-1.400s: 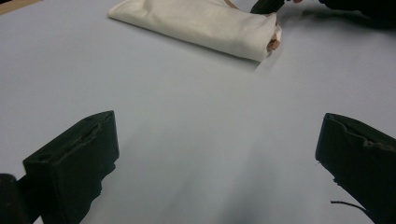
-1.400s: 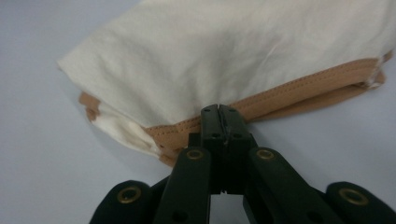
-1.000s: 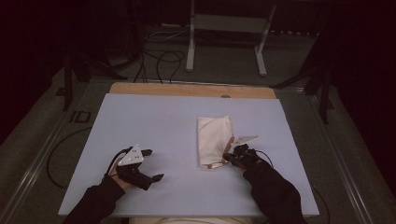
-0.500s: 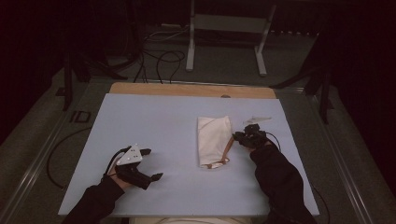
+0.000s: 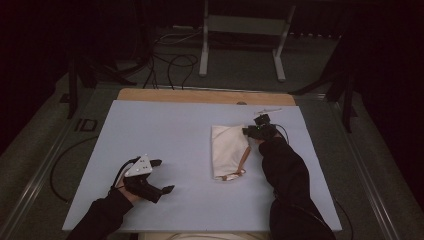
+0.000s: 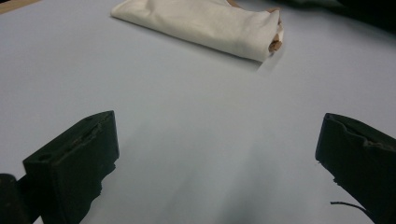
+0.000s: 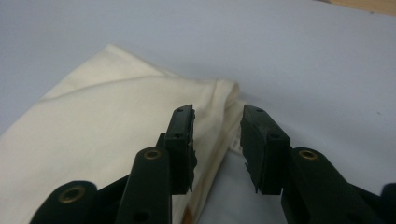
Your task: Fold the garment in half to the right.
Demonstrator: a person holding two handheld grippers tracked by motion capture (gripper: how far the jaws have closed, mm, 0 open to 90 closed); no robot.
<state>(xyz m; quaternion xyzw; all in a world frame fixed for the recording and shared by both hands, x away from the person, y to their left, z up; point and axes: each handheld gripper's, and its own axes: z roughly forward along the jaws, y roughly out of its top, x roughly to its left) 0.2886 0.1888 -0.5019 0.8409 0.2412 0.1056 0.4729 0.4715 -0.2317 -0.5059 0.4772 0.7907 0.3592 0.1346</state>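
1. Cream cloth bag (image 5: 228, 150), folded into a long flat packet, lies on the pale blue desk (image 5: 170, 135), right of centre. Its long side runs near to far.
2. A brown strap (image 5: 242, 161) shows along the bag's right edge and loops out at the near end. In the left tool view the same bag (image 6: 201, 23) lies far off, with brown trim poking out of its folded end.
3. Right tool (image 5: 252, 131) sits at the bag's far right corner, held low over the desk. Its jaws have just been opening; they now stand partly spread.
4. In the right tool view the jaws straddle the bag's (image 7: 107, 135) folded edge: one jaw over the cloth, the other over bare desk beside it. The gap between them shows the cloth edge lying loose; the pads do not press it.
5. The person's right sleeve (image 5: 285, 185) runs from the near desk edge up along the bag's right side, just beside the strap.
6. Left tool (image 5: 160, 176) is at the near left of the desk, well apart from the bag, jaws spread wide, nothing between them but blue desk surface.
7. A grey three-cornered plate (image 5: 139, 166) tops the left tool.
8. A wooden strip (image 5: 200, 96) borders the desk's far edge; beyond it, dark floor with cables (image 5: 165, 62) and a metal stand (image 5: 240, 30).
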